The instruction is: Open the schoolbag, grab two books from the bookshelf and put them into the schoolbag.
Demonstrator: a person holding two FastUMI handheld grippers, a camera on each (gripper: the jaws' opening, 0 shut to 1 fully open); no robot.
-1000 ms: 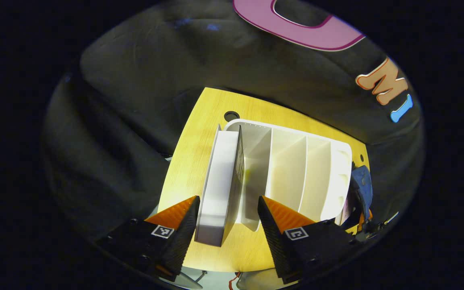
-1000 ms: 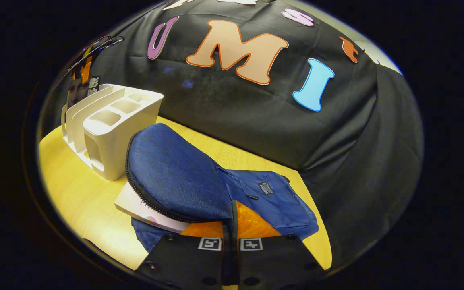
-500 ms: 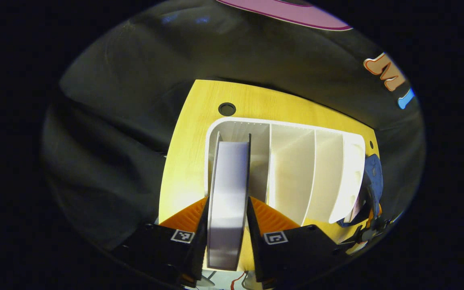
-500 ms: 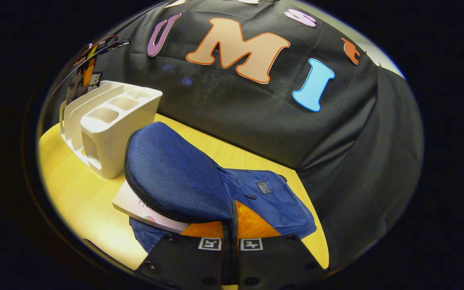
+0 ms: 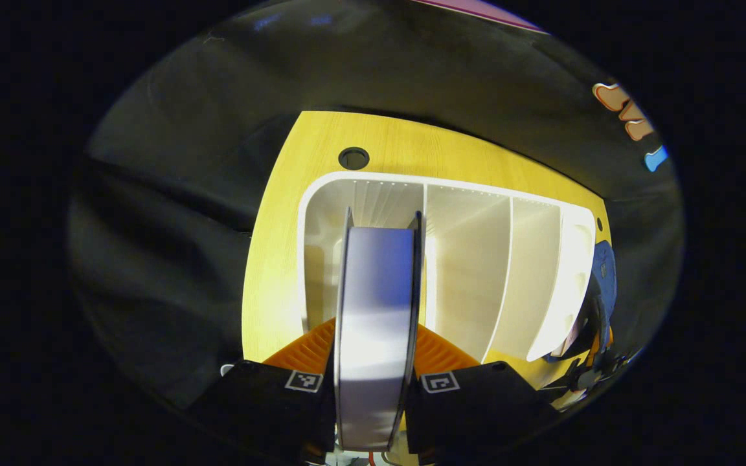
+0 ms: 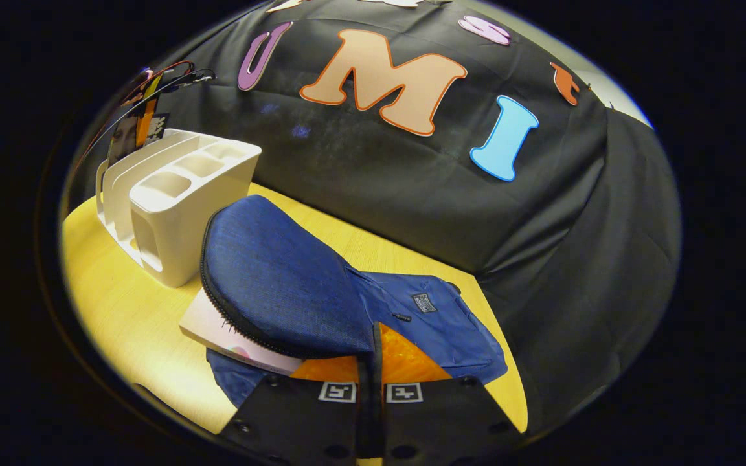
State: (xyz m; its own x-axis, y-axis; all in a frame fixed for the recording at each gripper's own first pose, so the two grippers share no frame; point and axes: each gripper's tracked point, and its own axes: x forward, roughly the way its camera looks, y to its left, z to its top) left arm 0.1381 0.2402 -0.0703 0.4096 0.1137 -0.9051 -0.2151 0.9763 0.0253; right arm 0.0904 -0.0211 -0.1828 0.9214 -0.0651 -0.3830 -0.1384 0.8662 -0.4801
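Wooden table (image 6: 127, 310) underneath it all, white bookshelf (image 5: 476, 272) standing on it, blue schoolbag (image 6: 295, 291) lying just beside the shelf. A small label patch sits on the bag, too small to read. The bag's flap is lifted, and the right gripper (image 6: 371, 359) is pinched tight on its edge, with a pale book (image 6: 217, 327) already lying under it. Over in the left gripper view, the left gripper (image 5: 373, 369) clamps the second book (image 5: 376, 310), both fingers pressing its covers, above the shelf's end slot.
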